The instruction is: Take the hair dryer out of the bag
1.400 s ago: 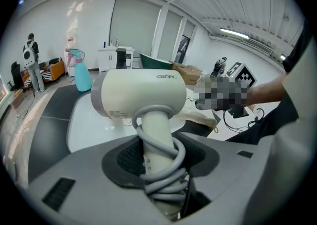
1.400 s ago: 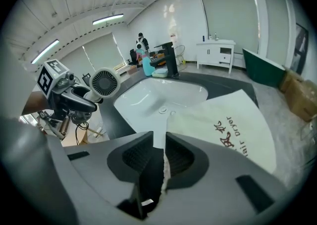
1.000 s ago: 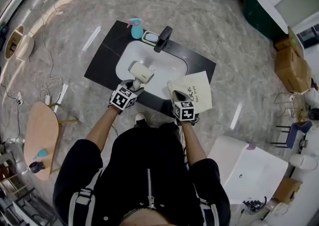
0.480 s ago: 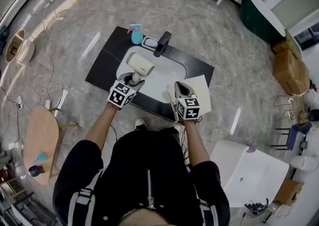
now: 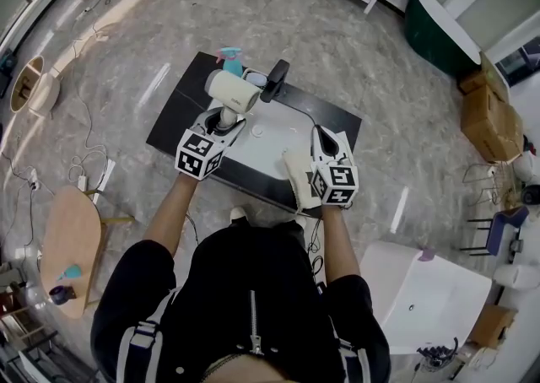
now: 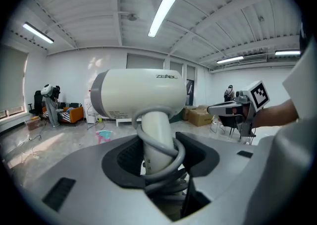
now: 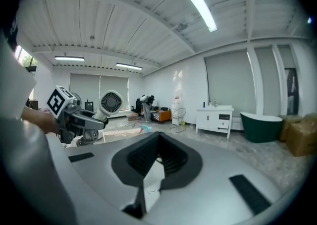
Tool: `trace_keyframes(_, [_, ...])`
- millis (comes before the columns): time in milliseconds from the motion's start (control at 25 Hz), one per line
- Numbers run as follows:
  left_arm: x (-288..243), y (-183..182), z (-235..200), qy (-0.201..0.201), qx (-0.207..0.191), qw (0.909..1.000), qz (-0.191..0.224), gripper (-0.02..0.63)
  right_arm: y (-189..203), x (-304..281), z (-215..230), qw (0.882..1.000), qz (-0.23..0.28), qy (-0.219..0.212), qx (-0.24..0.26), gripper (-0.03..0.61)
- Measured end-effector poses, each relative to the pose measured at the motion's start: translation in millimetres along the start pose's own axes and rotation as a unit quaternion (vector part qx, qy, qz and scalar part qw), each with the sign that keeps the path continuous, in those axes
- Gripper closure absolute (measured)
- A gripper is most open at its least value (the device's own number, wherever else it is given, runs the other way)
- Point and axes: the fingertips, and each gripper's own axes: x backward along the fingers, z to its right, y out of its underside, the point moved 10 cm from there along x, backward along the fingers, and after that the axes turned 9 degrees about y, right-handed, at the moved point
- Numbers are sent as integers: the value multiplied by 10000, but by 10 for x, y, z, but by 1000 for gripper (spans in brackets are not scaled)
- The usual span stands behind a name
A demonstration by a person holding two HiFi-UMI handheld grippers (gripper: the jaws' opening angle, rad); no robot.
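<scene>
One hair dryer point(image 5: 232, 90), one bag point(image 5: 298, 177), two claws (left claw point(image 5: 224, 120), right claw point(image 5: 325, 138)), one spray bottle point(image 5: 228, 55), one faucet point(image 5: 277, 78)

Cream hair dryer point(image 5: 232, 91) aloft, outside the bag point(image 5: 299, 180).

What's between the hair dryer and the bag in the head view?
Only the white sink basin set in the black counter. The hair dryer and the bag are held up over it. Shows in the head view.
</scene>
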Motion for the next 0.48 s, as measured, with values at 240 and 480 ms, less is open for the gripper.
trace_keyframes(240, [123,-225,17,-6,-235,9984,522,396,-197,117,-68,9993,365,54,0,569])
trace_keyframes(480, [215,-328,64,-99,-417,9948,923,396,-242,170,-99,9988,476,106,-77,569])
